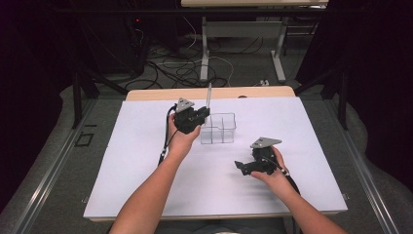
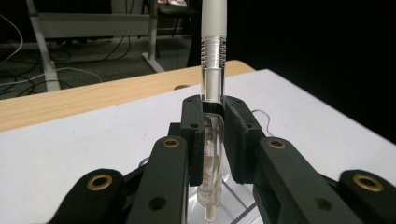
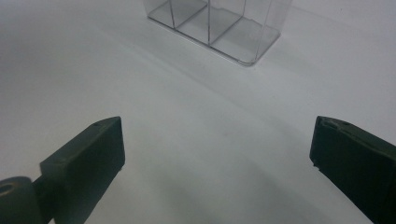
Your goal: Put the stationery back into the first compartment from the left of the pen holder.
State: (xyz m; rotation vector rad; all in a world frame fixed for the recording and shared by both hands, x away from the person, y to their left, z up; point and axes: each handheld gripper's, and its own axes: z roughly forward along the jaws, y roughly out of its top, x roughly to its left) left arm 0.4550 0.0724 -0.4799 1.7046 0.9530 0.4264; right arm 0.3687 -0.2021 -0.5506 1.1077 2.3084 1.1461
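My left gripper (image 1: 203,116) is shut on a clear pen (image 1: 209,96) that stands upright, its tip pointing down over the left end of a clear divided plastic box (image 1: 218,128). In the left gripper view the pen (image 2: 213,70) rises between the closed pads, white cap end up, tip (image 2: 210,213) just above the box's clear edge. My right gripper (image 1: 239,165) rests low on the white sheet, to the right of and nearer than the box, jaws wide apart with nothing between them. The right gripper view shows the box (image 3: 219,28) farther ahead on the sheet.
A white sheet (image 1: 146,170) covers the wooden table (image 1: 156,93). Beyond the far edge lie floor cables (image 1: 175,68) and the legs of another table (image 1: 278,58). Dark curtains close both sides.
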